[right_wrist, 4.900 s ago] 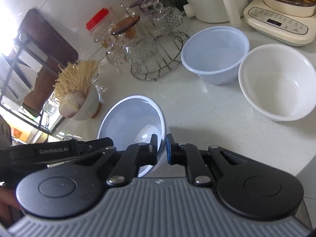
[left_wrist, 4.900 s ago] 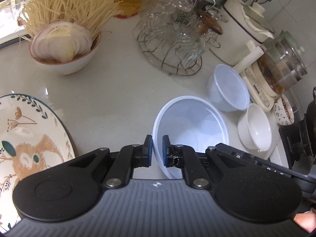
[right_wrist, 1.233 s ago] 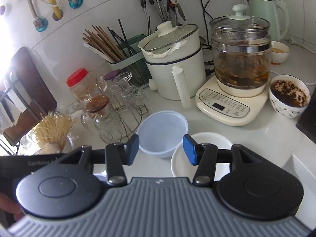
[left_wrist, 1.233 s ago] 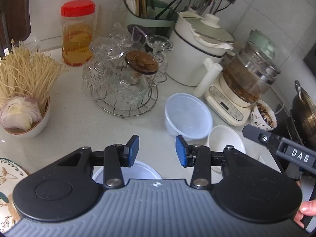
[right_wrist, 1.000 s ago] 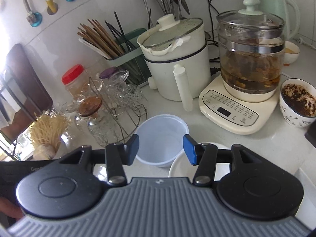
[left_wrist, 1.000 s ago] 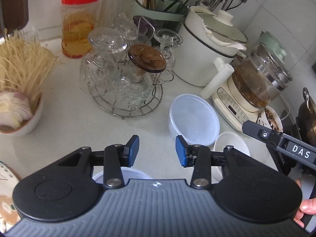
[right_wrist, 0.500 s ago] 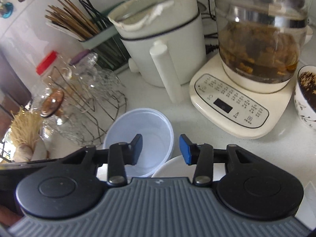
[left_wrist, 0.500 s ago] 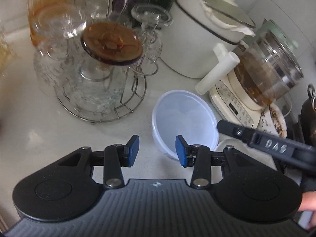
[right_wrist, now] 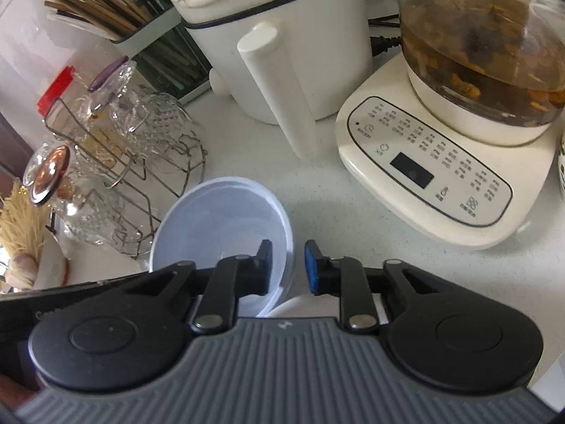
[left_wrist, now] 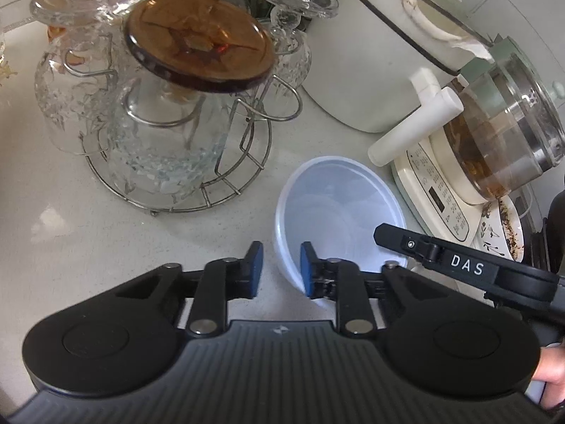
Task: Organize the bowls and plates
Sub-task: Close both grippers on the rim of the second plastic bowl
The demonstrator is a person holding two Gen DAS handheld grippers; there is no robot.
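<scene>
**Both grippers at the plastic bowl, lift not yet made**

On the pale counter (left_wrist: 70, 233), between the wire glass rack (left_wrist: 176, 162) on the left and the kettle base (right_wrist: 441, 176) on the right, sits the translucent plastic bowl (left_wrist: 339, 205), upright and empty.

- Left gripper (left_wrist: 278, 268): jaws closing, straddling the bowl's near-left rim, one pad outside the wall, one inside. Pads look a shade off the wall; no firm pinch visible yet.
- Right gripper (right_wrist: 289, 265): jaws closing likewise on the bowl's right rim, left finger inside, right finger outside. Same reading: wall between the pads, not clearly pressed.
- White ceramic bowl (right_wrist: 293, 305): only a sliver shows near the right gripper, just beside the plastic bowl, mostly hidden by the gripper body.
- Patterned bowl (left_wrist: 501, 226), far right, holds dark contents; probably not for stacking.

Progress, as judged: early to middle. This plastic bowl is still loose on the counter, unstacked. Left to do: finish the pinch, lift, nest it with its kind, then deal with the white bowl. No plates are in view, so their state can't be told.
</scene>
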